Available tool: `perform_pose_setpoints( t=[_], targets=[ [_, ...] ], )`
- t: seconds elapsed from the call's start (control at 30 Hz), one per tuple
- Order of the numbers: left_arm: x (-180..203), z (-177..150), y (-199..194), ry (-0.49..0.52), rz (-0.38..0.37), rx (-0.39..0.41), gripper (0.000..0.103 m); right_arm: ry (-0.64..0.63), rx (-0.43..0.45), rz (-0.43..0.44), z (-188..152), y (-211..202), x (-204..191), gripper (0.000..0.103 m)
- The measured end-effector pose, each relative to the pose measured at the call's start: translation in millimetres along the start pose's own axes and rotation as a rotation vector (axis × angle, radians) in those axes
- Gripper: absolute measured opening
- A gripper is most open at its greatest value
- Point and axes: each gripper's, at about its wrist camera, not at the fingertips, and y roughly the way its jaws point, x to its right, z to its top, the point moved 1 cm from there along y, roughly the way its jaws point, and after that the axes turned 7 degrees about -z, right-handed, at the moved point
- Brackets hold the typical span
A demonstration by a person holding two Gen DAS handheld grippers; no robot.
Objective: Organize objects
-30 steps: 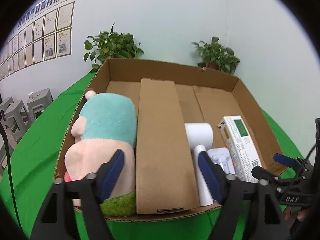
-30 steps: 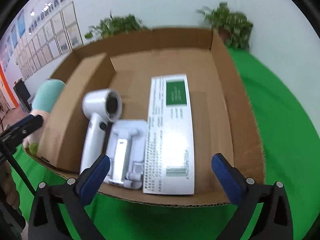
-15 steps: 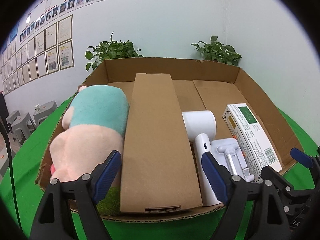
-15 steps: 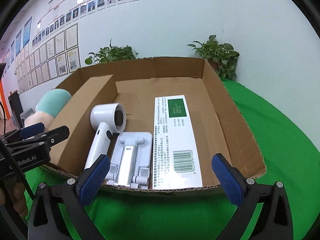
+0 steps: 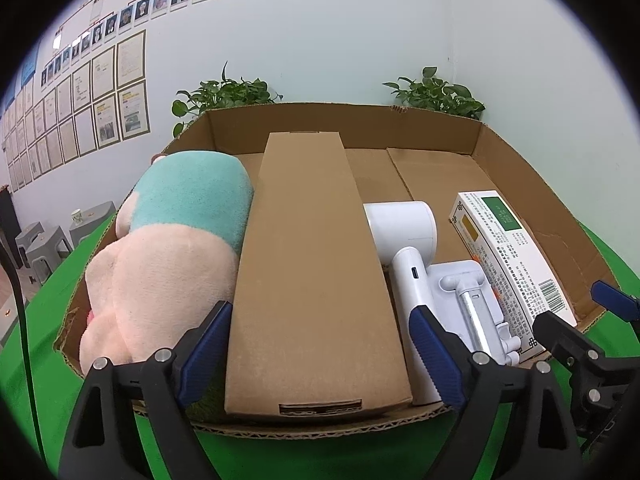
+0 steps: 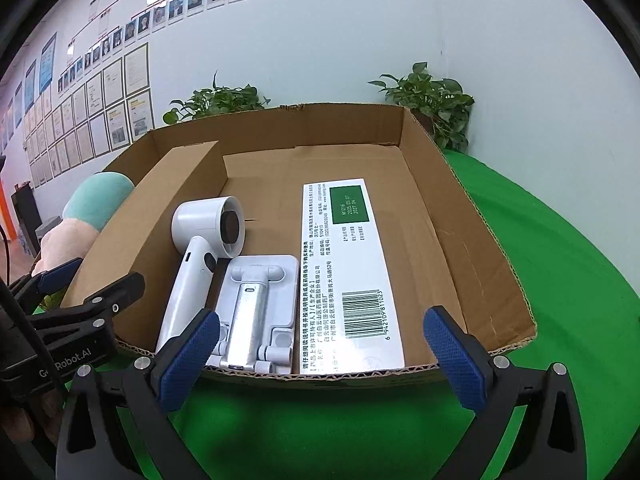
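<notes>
An open cardboard tray [image 5: 516, 160] [image 6: 460, 184] lies on the green table. It holds a pink and teal plush toy [image 5: 168, 248] at the left, a long brown box [image 5: 312, 272], a white hair dryer [image 5: 404, 248] [image 6: 200, 252], a white folding stand [image 5: 472, 304] [image 6: 256, 304] and a white medicine box [image 5: 508, 256] [image 6: 352, 268] at the right. My left gripper [image 5: 320, 356] is open and empty at the near edge, in front of the brown box. My right gripper [image 6: 320, 356] is open and empty at the near edge, in front of the stand and the medicine box.
Two potted plants [image 5: 224, 96] [image 5: 436, 92] stand behind the tray against the wall. Grey stools [image 5: 44, 240] stand on the floor at the left. The green cloth [image 6: 560, 280] spreads to the right of the tray.
Both grippers have drawn back and lowered toward the tray's near edge. Both have stayed open and empty. The objects in the tray have not moved.
</notes>
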Motion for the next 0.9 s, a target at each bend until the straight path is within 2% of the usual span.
perform_pose_setpoints(
  t=[0.23, 0.9],
  targets=[
    [2.6, -0.1, 3.5, 0.010, 0.018, -0.021, 0.089, -0.008, -0.009, -0.011, 1.6, 4.9, -5.8, 0.103],
    [1.6, -0.1, 2.3, -0.001, 0.003, -0.015, 0.089, -0.001, -0.006, -0.005, 2.7, 7.5, -9.8, 0.103]
  ],
)
